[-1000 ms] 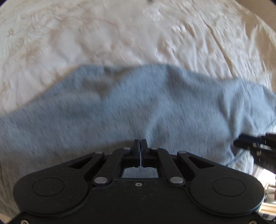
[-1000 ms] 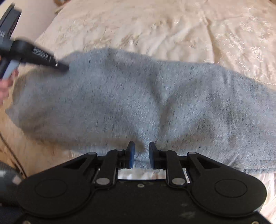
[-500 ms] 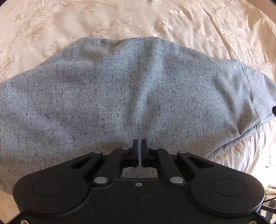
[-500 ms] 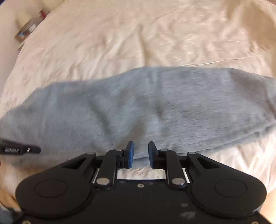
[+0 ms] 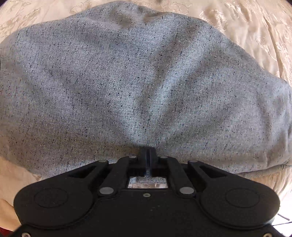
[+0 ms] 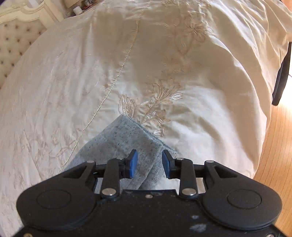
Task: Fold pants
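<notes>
Grey speckled pants (image 5: 138, 76) fill most of the left wrist view, spread over a cream bedspread (image 5: 259, 23). My left gripper (image 5: 148, 151) points straight down and is shut on a pinch of the pants, with the cloth puckering toward its tips. In the right wrist view only a narrow hemmed end of the pants (image 6: 116, 138) shows, lying on the bedspread (image 6: 164, 54). My right gripper (image 6: 149, 158) hovers over that end with its jaws opening. Its blue pads (image 6: 133, 163) stand apart on either side of the cloth and do not press it.
The embroidered bedspread runs far ahead of the right gripper. A tufted headboard (image 6: 14, 38) stands at the upper left with small items (image 6: 77, 10) behind it. Wooden floor (image 6: 275, 145) and a dark hanging object (image 6: 282, 76) lie past the bed's right edge.
My right gripper swept along the pants to their hemmed end, rolled, and its jaws widened. In the left wrist view the pants came closer and now fill the frame; the other gripper left it.
</notes>
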Motion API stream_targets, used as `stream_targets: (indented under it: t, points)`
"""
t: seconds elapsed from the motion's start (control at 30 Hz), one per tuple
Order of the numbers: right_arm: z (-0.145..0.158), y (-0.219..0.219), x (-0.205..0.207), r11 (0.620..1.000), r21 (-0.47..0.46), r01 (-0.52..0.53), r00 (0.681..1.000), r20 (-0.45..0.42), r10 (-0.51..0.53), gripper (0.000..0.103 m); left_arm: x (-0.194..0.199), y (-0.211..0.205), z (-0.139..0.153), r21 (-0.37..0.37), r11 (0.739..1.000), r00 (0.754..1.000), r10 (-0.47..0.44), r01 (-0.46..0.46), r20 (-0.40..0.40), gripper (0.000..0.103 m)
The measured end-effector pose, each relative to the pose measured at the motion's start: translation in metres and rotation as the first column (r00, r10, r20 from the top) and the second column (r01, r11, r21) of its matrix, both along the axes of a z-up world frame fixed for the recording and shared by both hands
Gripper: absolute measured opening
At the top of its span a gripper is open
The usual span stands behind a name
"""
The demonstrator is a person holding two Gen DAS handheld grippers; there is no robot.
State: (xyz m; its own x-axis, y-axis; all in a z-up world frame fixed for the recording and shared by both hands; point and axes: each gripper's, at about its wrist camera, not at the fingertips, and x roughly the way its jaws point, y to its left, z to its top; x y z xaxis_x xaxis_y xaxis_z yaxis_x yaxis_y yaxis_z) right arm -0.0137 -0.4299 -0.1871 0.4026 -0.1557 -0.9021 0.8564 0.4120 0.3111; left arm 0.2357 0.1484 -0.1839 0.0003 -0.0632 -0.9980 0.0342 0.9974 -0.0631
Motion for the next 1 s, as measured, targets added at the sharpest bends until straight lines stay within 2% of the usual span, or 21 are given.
stream_targets:
  t: [0.13,0.2,0.23,0.27,0.3,0.33,0.4,0.47,0.5,0.57,0.63,0.7,0.77,0.87,0.93,1.0]
  points:
    - [-0.014,-0.019,0.000,0.996,0.085,-0.005,1.000,0.005,0.005,0.034,0.003,-0.011,-0.003,0.040,0.999,1.000,-0.001,0.001,0.007,0.009]
    - [-0.018,-0.021,0.001,0.995,0.102,-0.012,0.999,0.044,0.007,0.034,-0.002,-0.024,-0.006,0.063,0.998,1.000,-0.006,0.006,0.010,0.009]
    - [-0.018,-0.022,0.003,0.994,0.104,-0.017,0.998,0.055,0.011,0.030,-0.005,-0.030,-0.009,0.072,0.997,1.000,-0.013,0.012,0.011,0.008]
    - [-0.014,-0.022,0.007,0.994,0.103,-0.039,0.997,0.068,0.032,0.012,-0.005,-0.033,-0.009,0.079,0.997,1.000,-0.020,0.019,0.012,0.008]
    - [-0.010,-0.021,0.015,0.992,0.097,-0.078,0.994,0.083,0.070,0.009,-0.005,-0.035,-0.008,0.083,0.996,1.000,-0.024,0.023,0.011,0.008]
    - [0.000,-0.019,0.020,0.990,0.074,-0.118,0.988,0.104,0.110,0.008,-0.005,-0.037,-0.007,0.083,0.996,1.000,-0.025,0.024,0.011,0.008]
    - [0.037,-0.011,0.029,0.976,-0.036,-0.215,0.958,0.185,0.218,0.008,-0.004,-0.039,-0.007,0.076,0.997,1.000,-0.018,0.018,0.010,0.008]
    - [0.064,-0.005,0.026,0.962,-0.107,-0.252,0.924,0.269,0.272,0.008,-0.003,-0.039,-0.007,0.065,0.998,1.000,-0.008,0.007,0.011,0.008]
    - [0.070,-0.005,0.022,0.961,-0.117,-0.249,0.921,0.279,0.272,0.008,-0.003,-0.037,-0.006,0.059,0.998,1.000,-0.003,0.002,0.011,0.008]
    - [0.063,-0.006,0.014,0.961,-0.111,-0.255,0.936,0.220,0.274,0.008,-0.003,-0.035,-0.006,0.051,0.999,1.000,0.003,-0.004,0.011,0.008]
    - [0.035,-0.010,0.007,0.961,-0.072,-0.265,0.956,0.107,0.272,0.008,-0.002,-0.036,-0.006,0.053,0.999,1.000,-0.003,0.002,0.010,0.009]
    - [0.007,-0.013,0.002,0.962,-0.024,-0.273,0.962,0.023,0.273,0.008,-0.003,-0.036,-0.001,0.061,0.998,1.000,-0.014,0.013,0.005,0.009]
    - [-0.009,-0.015,0.000,0.962,0.011,-0.272,0.962,-0.012,0.272,0.011,-0.001,-0.042,0.006,0.070,0.997,1.000,-0.023,0.023,-0.001,0.009]
    - [-0.002,-0.019,0.000,0.970,0.003,-0.242,0.970,-0.011,0.242,0.020,0.007,-0.067,0.037,-0.006,0.999,0.998,-0.052,0.052,0.039,0.009]
    - [0.009,-0.020,0.006,0.963,-0.069,-0.260,0.966,-0.007,0.260,0.024,0.017,-0.093,0.053,-0.044,0.994,0.992,-0.092,0.096,0.089,0.009]
    - [0.022,-0.017,0.018,0.934,-0.143,-0.326,0.945,-0.020,0.327,0.026,0.030,-0.123,0.062,-0.069,0.987,0.982,-0.135,0.145,0.134,0.009]
